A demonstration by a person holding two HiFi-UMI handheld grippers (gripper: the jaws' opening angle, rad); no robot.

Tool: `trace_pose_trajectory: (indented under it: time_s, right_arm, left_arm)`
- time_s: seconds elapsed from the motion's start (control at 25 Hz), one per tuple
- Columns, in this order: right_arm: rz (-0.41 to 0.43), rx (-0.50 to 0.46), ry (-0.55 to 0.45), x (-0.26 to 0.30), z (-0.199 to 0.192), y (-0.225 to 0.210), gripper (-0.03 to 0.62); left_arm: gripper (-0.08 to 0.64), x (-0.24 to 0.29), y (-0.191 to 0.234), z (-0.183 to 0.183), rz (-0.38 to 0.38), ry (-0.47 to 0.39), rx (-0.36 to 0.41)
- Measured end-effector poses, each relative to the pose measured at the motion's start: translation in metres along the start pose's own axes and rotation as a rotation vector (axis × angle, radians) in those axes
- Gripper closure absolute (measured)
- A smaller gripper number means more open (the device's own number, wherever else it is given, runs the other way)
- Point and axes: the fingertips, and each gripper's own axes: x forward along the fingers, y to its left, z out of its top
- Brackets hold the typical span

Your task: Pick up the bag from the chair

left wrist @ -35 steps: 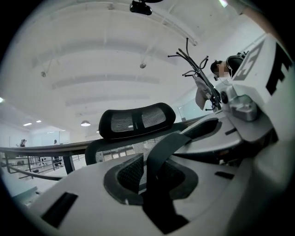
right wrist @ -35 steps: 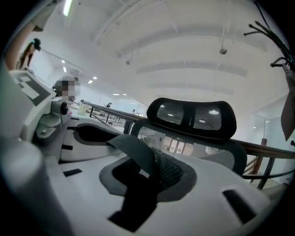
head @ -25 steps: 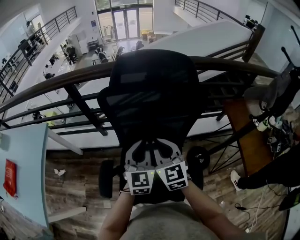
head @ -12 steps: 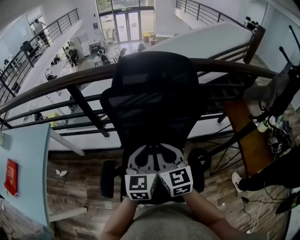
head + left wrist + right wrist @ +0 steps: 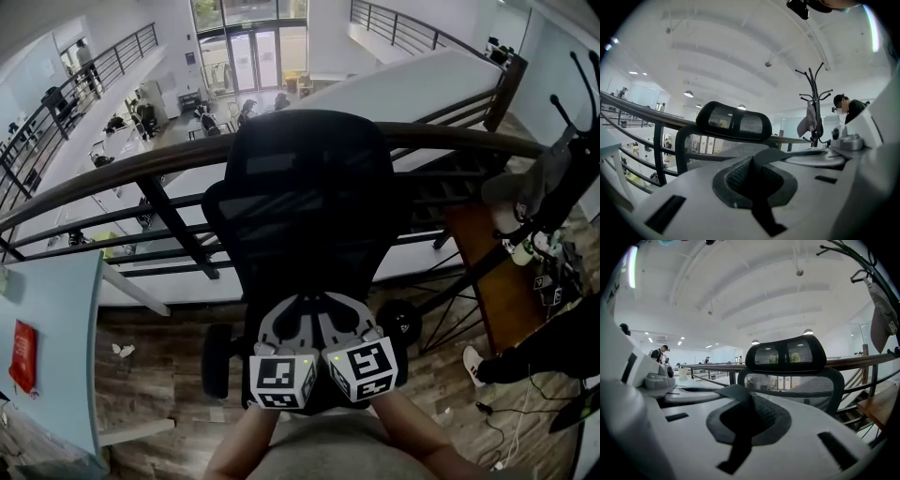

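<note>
A black mesh office chair point(image 5: 305, 206) stands in front of me against the railing; its headrest shows in the left gripper view point(image 5: 733, 122) and in the right gripper view point(image 5: 787, 355). No bag shows in any view, and the seat is dark and largely hidden under my grippers. My left gripper point(image 5: 286, 317) and right gripper point(image 5: 339, 314) are held side by side just above the seat, close to my body. Both point at the backrest. The left gripper point(image 5: 752, 173) and the right gripper point(image 5: 747, 416) each have their jaws pressed together with nothing between them.
A dark railing point(image 5: 141, 159) runs behind the chair above an open atrium. A coat rack point(image 5: 553, 178) with a grey garment and a wooden desk point(image 5: 487, 272) stand at the right, near a person in dark clothes point(image 5: 553, 347). At the left is a light blue table point(image 5: 47, 328).
Both grippers have drifted slightly toward me and to the right, still side by side. Their jaws look the same throughout.
</note>
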Motion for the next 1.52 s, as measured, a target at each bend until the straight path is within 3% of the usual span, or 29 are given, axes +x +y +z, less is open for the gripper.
trace_pose_trajectory:
  time_s: [0.68, 1.52]
  right_arm:
    - [0.002, -0.002, -0.088, -0.046, 0.061, 0.04, 0.592]
    - [-0.027, -0.018, -0.104, -0.128, 0.067, 0.129, 0.592]
  left_arm:
    - [0.558, -0.056, -0.022, 0.064, -0.049, -0.084, 0.029]
    - [0.558, -0.173, -0.044, 0.07, -0.12, -0.086, 0.028]
